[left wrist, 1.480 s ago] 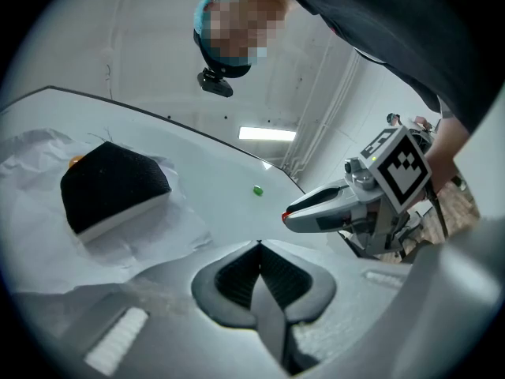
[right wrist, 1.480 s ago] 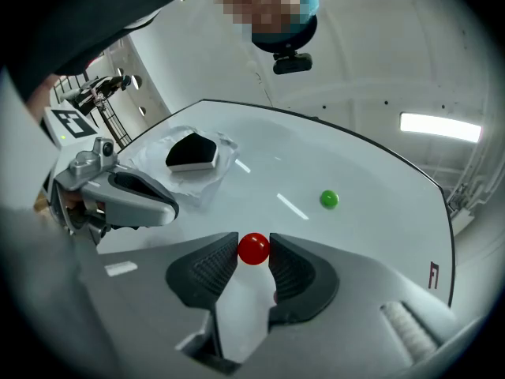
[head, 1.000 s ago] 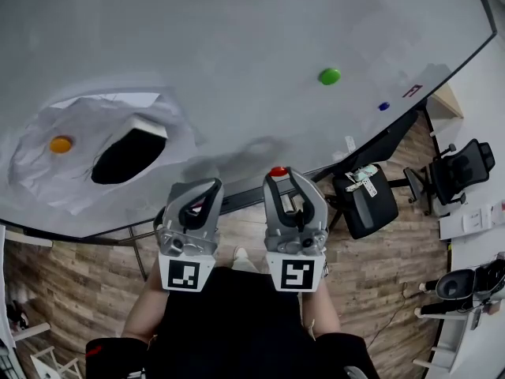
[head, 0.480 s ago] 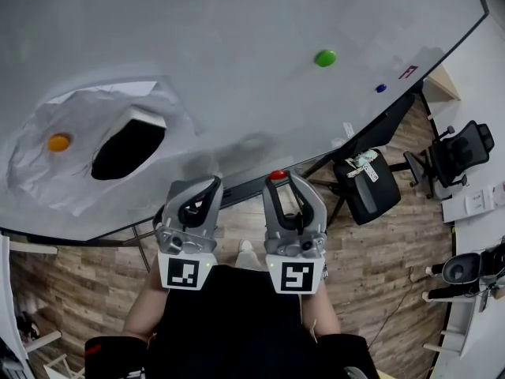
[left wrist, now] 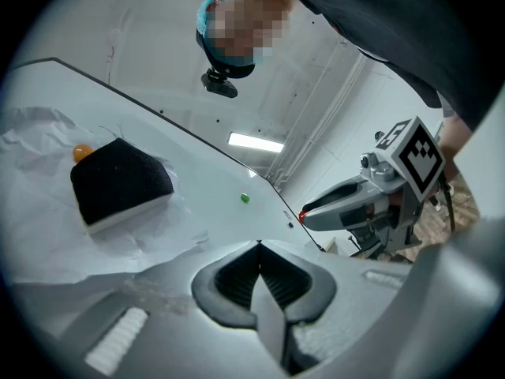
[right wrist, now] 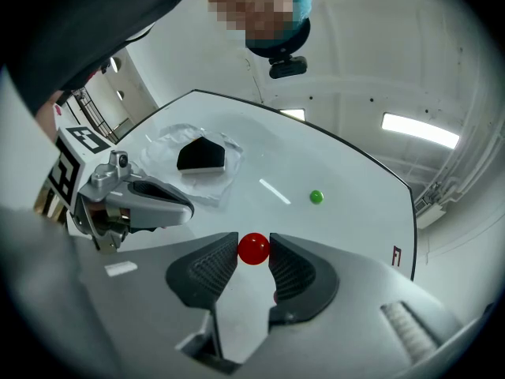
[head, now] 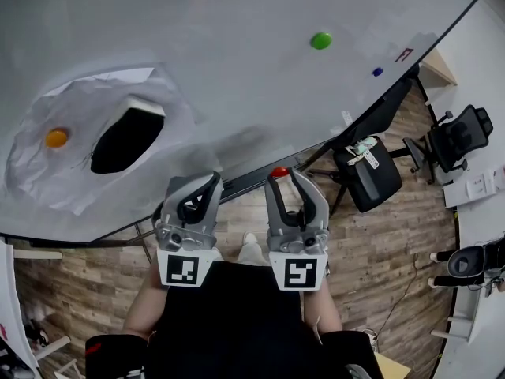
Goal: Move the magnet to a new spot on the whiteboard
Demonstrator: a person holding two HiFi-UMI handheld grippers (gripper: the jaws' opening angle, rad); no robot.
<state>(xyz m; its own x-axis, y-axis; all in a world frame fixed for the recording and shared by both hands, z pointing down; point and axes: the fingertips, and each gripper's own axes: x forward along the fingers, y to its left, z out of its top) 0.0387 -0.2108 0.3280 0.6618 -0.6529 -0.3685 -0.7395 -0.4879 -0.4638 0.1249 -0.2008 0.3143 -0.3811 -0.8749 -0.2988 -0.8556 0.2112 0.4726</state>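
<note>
**Red magnet (right wrist: 253,249) pinched in the right gripper (head: 278,174) by the whiteboard's (head: 237,54) lower edge**
Both grippers are held side by side close to the body, with the jaws pointed at the board. The right jaws are closed partway on the magnet, which is gripped at their tips. The left gripper's (left wrist: 258,247) jaws are pressed together on nothing. The magnet is seen as round, so no long axis or heading can be told.

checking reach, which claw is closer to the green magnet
Right. The right claw, gripping the red magnet, sits below the green magnet; the left claw is farther, down-left of it.
</note>
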